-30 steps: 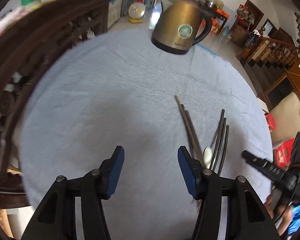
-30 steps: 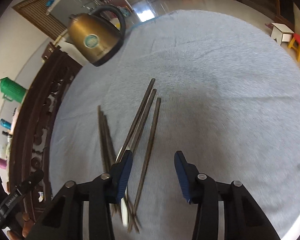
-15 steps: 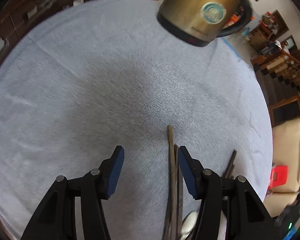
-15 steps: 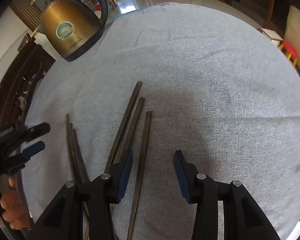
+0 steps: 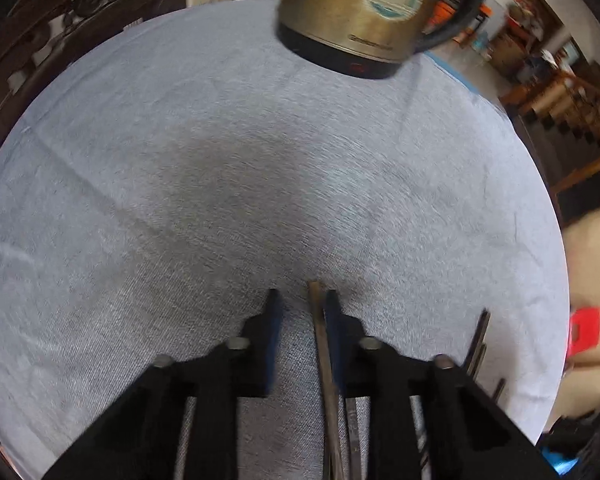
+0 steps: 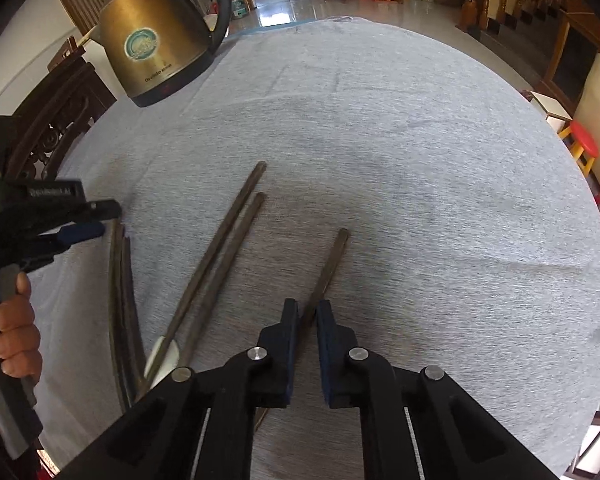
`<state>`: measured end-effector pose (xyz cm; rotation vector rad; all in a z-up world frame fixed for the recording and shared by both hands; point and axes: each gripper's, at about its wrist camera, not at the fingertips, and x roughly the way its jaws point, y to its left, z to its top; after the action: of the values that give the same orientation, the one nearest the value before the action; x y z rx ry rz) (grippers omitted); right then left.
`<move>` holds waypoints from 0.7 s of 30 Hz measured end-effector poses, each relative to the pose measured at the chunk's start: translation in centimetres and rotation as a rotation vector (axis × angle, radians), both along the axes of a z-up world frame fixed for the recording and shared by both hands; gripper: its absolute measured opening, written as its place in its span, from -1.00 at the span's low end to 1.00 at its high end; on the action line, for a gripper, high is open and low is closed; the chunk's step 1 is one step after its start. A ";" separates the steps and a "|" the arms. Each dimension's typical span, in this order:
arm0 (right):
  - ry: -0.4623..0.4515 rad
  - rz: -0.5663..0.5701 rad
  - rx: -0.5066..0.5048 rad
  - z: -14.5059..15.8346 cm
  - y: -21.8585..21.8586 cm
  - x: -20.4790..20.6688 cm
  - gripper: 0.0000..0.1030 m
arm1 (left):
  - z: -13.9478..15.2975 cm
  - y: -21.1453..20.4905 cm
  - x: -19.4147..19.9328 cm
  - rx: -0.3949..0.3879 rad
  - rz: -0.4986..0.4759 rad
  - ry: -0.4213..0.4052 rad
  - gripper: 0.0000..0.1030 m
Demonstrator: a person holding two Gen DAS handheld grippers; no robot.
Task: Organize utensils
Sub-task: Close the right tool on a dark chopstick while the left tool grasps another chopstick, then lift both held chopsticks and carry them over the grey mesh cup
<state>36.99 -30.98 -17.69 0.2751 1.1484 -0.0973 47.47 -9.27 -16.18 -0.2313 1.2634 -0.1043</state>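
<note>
A grey woven cloth [image 6: 420,184] is covering the round table — right gripper [image 6: 307,312] is pinching a slender dark chopstick [image 6: 330,260] pointing toward 1 o'clock; left gripper [image 5: 300,308], narrowly parted, is straddling another [image 5: 320,336].

Both fisheye views look forward and down along their own fingers, close above the round desk covered in pale blue-grey cloth [image 5: 228,184]. The left view faces the bronze metal kettle with a black handle [image 5: 360,12] nearly head-on; the right view, set further right, shares that kettle [image 6: 156,52], the cloth [image 6: 420,168] and the dark wooden chopsticks [image 6: 216,264].
</note>
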 end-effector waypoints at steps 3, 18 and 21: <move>0.002 -0.003 0.016 -0.2 -0.9 0.1 -0.80 | -0.1 0.7 -0.5 -0.025 -0.021 -0.005 -0.89; 0.074 0.017 -0.091 0.0 0.1 1.5 -0.75 | 0.3 0.5 -1.8 0.065 -0.160 -0.046 -0.63; 0.045 0.009 -0.078 0.0 -0.1 1.2 -0.87 | 0.3 0.3 -2.4 0.108 -0.153 -0.062 -0.90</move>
<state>38.16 -31.07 -17.71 0.1993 1.1880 -0.1406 45.09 -8.97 -15.88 -0.0377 1.2197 -0.1730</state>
